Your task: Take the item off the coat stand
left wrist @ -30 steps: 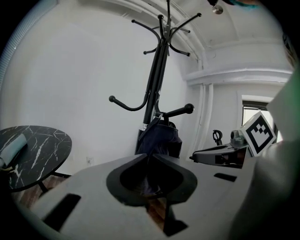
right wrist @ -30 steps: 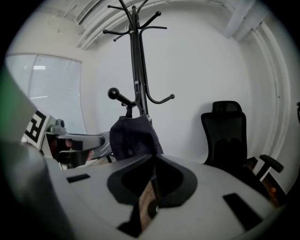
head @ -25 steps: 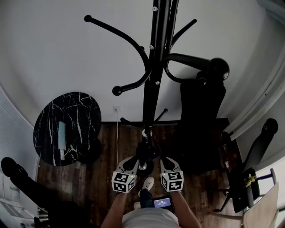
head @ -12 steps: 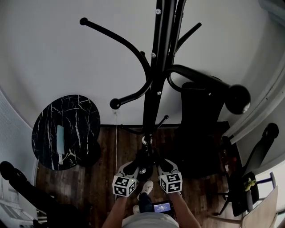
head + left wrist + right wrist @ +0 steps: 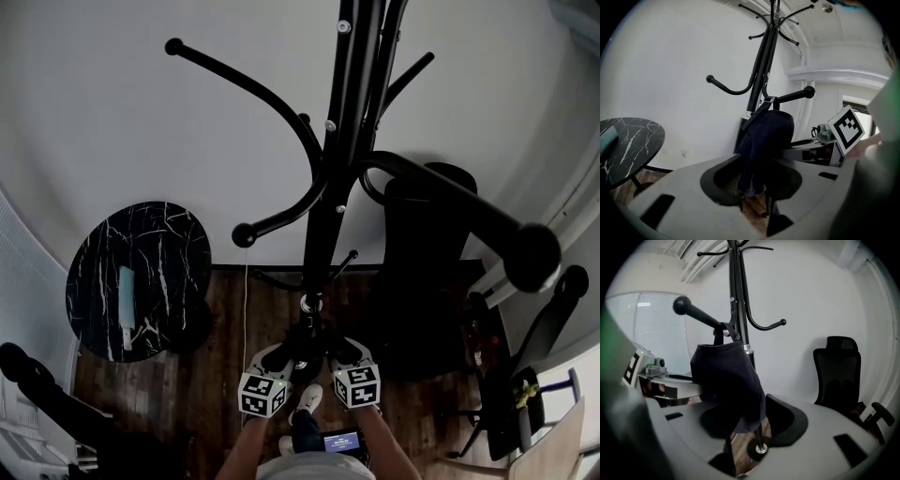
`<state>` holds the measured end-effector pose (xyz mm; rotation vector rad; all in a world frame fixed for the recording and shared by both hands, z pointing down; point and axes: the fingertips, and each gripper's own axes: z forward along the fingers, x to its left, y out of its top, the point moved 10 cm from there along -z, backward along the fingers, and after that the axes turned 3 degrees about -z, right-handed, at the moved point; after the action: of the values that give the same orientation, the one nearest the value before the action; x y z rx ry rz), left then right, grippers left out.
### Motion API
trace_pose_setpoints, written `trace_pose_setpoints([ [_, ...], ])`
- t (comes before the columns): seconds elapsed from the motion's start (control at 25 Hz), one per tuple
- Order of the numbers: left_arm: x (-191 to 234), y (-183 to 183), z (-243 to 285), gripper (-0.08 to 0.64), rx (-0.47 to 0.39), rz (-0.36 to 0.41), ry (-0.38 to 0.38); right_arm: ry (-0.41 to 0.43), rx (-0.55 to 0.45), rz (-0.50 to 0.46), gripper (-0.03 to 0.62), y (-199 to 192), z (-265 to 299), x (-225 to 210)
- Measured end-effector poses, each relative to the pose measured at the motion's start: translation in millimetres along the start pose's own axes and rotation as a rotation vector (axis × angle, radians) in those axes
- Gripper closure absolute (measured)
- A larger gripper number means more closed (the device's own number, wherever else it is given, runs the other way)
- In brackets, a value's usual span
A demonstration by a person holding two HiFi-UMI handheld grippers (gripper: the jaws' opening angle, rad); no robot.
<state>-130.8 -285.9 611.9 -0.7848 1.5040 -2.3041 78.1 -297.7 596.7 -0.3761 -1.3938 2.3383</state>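
Observation:
The black coat stand (image 5: 323,197) rises right in front of me. A dark blue cloth item (image 5: 764,136) hangs by its strap from a knobbed arm (image 5: 809,92) of the stand. In the right gripper view the same item (image 5: 726,376) droops from that arm (image 5: 682,305). My left gripper (image 5: 278,356) is open, with the item's lower end hanging between its jaws. The jaws of my right gripper (image 5: 339,351) are opening; the cloth hangs between them and the pads do not press on it. Both grippers are low beside the pole, facing each other across the item.
A round black marble table (image 5: 141,277) with a pale blue object (image 5: 128,295) on it stands at the left. A black office chair (image 5: 427,253) is behind the stand at the right, with more chairs (image 5: 539,328) at the far right. The floor is dark wood.
The head view has shifted, so the knobbed arm now swings toward the lower right. Both grippers have dropped slightly in the picture and stay close beside the pole.

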Motion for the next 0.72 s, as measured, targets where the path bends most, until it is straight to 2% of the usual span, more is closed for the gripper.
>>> trace_pose_setpoints([
  [0.12,-0.1,1.5,3.7,0.453,0.006,-0.002,-0.014,-0.014,-0.010,0.002,0.449,0.9,1.6,-1.3],
  [0.2,-2.1,2.8,5.2,0.505,0.009,0.003,-0.026,-0.008,-0.016,-0.004,0.541,1.2,0.8,-1.8],
  [0.24,-2.8,3.0,5.4,0.516,0.009,0.006,-0.027,0.003,-0.015,-0.003,0.553,1.2,0.6,-1.8],
  [0.72,-3.1,2.3,-0.8,0.528,0.011,-0.006,-0.028,0.050,-0.004,-0.008,0.563,-1.5,-3.6,1.0],
])
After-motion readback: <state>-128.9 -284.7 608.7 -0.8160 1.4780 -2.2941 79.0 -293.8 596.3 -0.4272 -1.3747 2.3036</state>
